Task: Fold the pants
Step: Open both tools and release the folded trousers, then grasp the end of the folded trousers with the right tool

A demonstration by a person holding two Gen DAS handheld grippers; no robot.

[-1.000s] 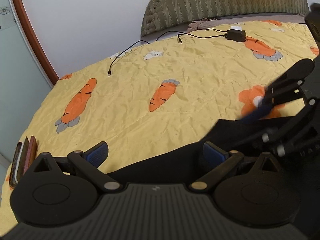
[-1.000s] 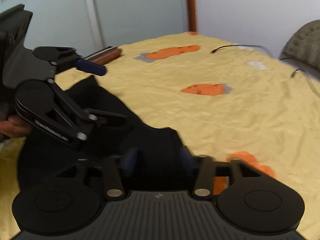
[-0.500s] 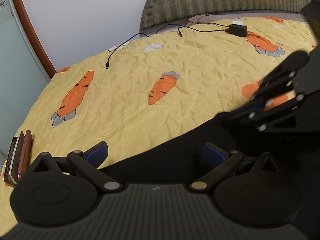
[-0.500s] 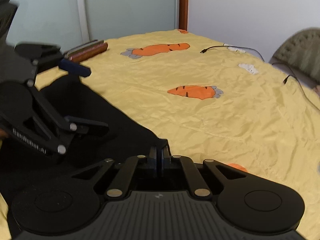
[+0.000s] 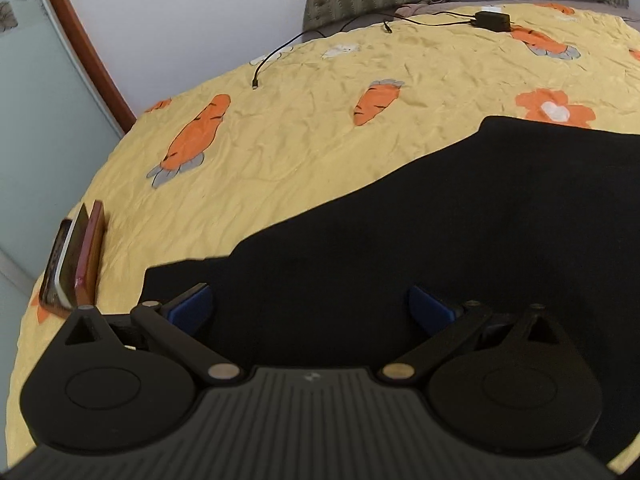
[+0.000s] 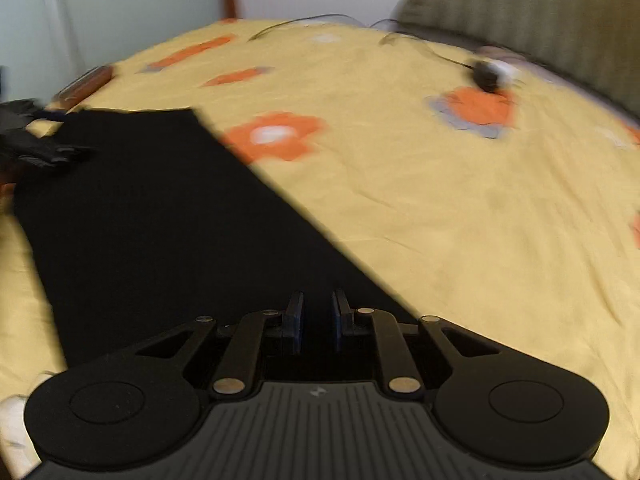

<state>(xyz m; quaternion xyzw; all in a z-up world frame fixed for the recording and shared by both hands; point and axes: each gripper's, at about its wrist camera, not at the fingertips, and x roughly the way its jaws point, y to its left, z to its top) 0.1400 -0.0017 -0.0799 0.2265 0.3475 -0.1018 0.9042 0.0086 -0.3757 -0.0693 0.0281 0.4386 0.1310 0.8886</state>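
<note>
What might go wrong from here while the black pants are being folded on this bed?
The right gripper pinches the pants with jaws that have just been opening slightly; the cloth may slip free. The left gripper, jaws wide open, sits near flat items stacked at the edge of the bed and might knock them off. The charger lying ahead might snag the cloth.

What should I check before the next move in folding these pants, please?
1. Left gripper open over the pants: ok.
2. Right gripper shut on the pants' edge: ok; jaws narrow, fabric runs into them.
3. Pants flat on the bedspread: ok, as far as the black cloth shows.
4. Cable and charger clear of the pants: ok.
5. Right wrist view sharp: not ok, blurred.
</note>
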